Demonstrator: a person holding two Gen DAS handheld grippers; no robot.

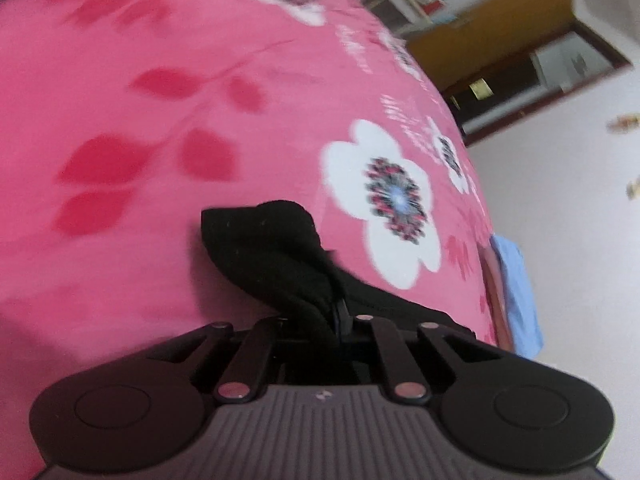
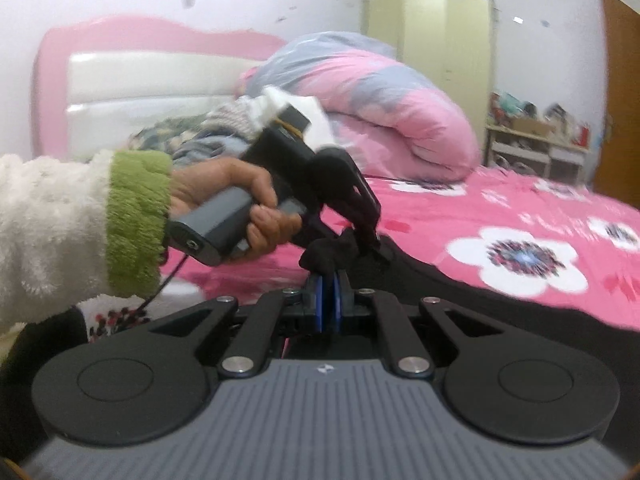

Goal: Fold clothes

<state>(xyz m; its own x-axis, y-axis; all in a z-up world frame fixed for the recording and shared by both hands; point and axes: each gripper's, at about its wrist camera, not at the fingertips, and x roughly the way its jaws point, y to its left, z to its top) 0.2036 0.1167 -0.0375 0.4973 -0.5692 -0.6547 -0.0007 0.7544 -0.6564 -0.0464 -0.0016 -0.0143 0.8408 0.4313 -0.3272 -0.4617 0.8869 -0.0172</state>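
Black garment point(image 2: 500, 300) lay spread on the pink flowered bedsheet point(image 2: 520, 216), near the bed's edge; one bunched corner point(image 1: 272, 248) was pinched tight in the left gripper point(image 1: 340, 316), jaws closed on the cloth; another bunch of it point(image 2: 328, 254) stood clamped between the blue pads point(image 2: 318, 300) of the right gripper point(image 2: 328, 304), also closed on it; a hand point(image 2: 224, 200) in a white and green fleecy sleeve point(image 2: 80, 224) held the left gripper's handle; behind lay a rolled pink and grey duvet point(image 2: 380, 96).

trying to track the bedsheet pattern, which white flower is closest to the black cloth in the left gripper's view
The big white flower with the dark speckled centre, just right of the bunched black cloth. The other white flowers are smaller, blurrier and farther up the pink sheet.
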